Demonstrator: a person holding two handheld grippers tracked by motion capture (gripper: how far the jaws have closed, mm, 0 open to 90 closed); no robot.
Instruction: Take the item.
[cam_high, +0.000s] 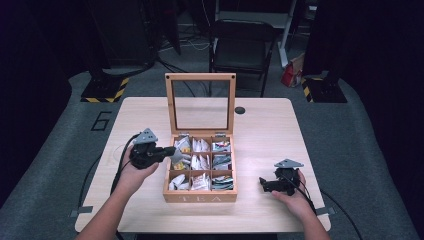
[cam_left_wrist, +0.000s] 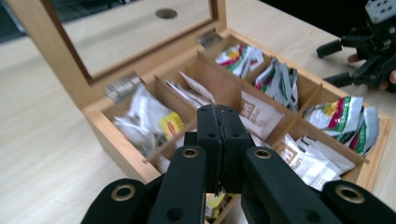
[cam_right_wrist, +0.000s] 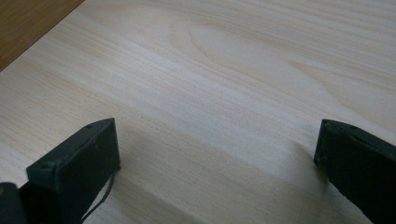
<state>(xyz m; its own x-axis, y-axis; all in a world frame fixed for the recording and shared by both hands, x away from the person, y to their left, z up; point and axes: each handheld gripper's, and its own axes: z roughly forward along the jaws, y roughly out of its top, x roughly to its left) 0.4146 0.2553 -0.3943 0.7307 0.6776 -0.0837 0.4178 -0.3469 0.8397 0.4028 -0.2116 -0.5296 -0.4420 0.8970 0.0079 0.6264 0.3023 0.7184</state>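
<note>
A wooden tea box (cam_high: 200, 197) stands open at the table's middle, its glass lid (cam_high: 200, 77) upright. Its compartments hold several tea bag packets (cam_left_wrist: 254, 112). My left gripper (cam_high: 170, 152) hangs over the box's left column, jaws pressed together (cam_left_wrist: 218, 116). A thin pale tea bag (cam_high: 176, 156) appears pinched at their tips, and a yellowish bit shows under them. My right gripper (cam_high: 263, 184) rests low over bare table to the right of the box, open, with nothing between its fingers (cam_right_wrist: 217, 140). It also appears far off in the left gripper view (cam_left_wrist: 336, 63).
The light wooden table (cam_high: 260, 130) has a small dark round hole (cam_high: 240, 110) behind the box. A black chair (cam_high: 242, 50) stands beyond the far edge. Cables trail from both grippers toward the near edge. The box's wall (cam_left_wrist: 116, 140) lies close under the left jaws.
</note>
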